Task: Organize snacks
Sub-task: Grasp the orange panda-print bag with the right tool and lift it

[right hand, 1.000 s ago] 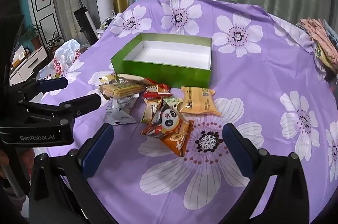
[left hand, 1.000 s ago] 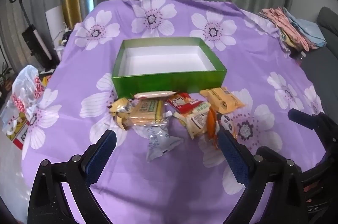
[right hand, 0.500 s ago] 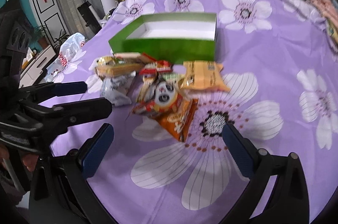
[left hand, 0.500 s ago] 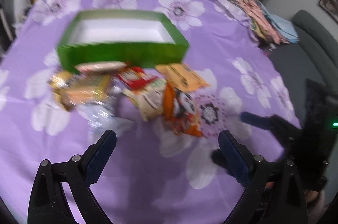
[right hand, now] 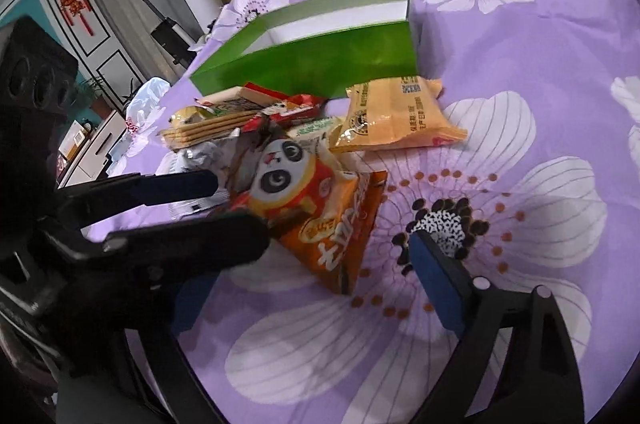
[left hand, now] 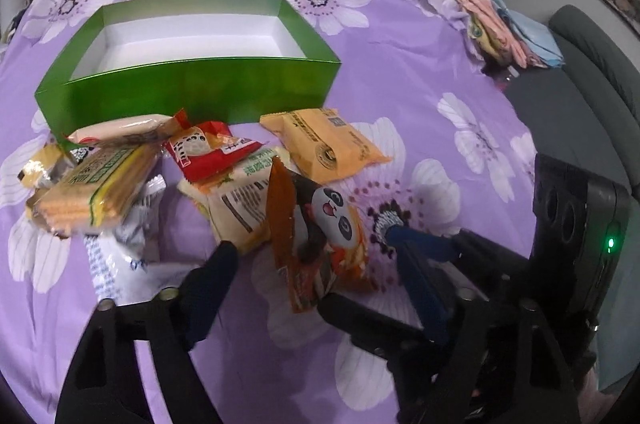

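The orange panda snack bag (right hand: 320,212) lies on the purple flowered cloth (right hand: 520,44), at the near edge of the snack pile before the green box (left hand: 192,88). Both grippers sit low and spread wide, holding nothing: right gripper (right hand: 312,264) straddles the bag, left gripper (left hand: 320,276) alongside.

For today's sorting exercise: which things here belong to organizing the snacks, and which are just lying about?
Belongs to the job:
green box
orange panda packet
yellow packet
red packet
wafer pack

Just lying about:
folded cloths
white plastic bag
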Tool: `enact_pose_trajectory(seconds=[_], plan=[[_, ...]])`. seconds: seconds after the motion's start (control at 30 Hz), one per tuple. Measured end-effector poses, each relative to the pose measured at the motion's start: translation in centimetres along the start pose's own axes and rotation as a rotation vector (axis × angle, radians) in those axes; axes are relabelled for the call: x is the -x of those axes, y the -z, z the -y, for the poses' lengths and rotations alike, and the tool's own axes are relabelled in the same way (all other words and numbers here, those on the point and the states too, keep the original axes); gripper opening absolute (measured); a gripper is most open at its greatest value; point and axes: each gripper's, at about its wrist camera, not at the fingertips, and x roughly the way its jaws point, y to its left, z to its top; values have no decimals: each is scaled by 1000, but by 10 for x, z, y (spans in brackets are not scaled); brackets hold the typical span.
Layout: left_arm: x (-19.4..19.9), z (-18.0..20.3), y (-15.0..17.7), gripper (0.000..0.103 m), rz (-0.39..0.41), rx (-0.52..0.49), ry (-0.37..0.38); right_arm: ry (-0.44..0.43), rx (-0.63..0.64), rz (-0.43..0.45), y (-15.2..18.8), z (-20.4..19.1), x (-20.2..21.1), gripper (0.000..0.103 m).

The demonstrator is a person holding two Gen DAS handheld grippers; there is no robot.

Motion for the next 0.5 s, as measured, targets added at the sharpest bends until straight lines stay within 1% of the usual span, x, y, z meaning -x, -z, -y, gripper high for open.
enact_pose_trajectory(seconds=[0.07, 0.1, 0.13, 0.17, 0.2, 0.33, 0.37, 0.4, 0.43, 0.47, 0.5], plan=[[-4, -2, -1, 68, -7, 7, -6, -23, -6, -16, -2, 0, -7, 88], [-6, -3, -1, 61, -10, 8, -3, -24, -4, -23, -2, 0, -8, 87], [-7, -3, -1, 57, -12, 8, -3, -25, 2, -27, -1, -1, -9, 85], [-8, -4, -2, 51, -15, 10, 1, -33, 12, -30, -2, -3, -11, 80], [-8, -6, -2, 51, -15, 18, 10, -47, 20, -40, -2, -4, -12, 75], [-6, -7, -2, 50, -7, 19, 13, -31, 42, -54, -4, -7, -15, 66], [-6, -7, -2, 49, -4, 17, 12, -27, 44, -65, -1, -5, -14, 62], [-5, -7, -2, 48, -1, 14, 14, -21, 46, -71, -1, -4, -13, 55], [-4, -7, -1, 48, -3, 15, 20, -17, 43, -71, 0, -3, -13, 45], [-3, -6, -1, 47, -3, 13, 24, -31, 18, -67, 2, 2, -10, 42], [-1, -6, 0, 42, -2, 7, 31, -41, 4, -64, 2, 4, -9, 41]])
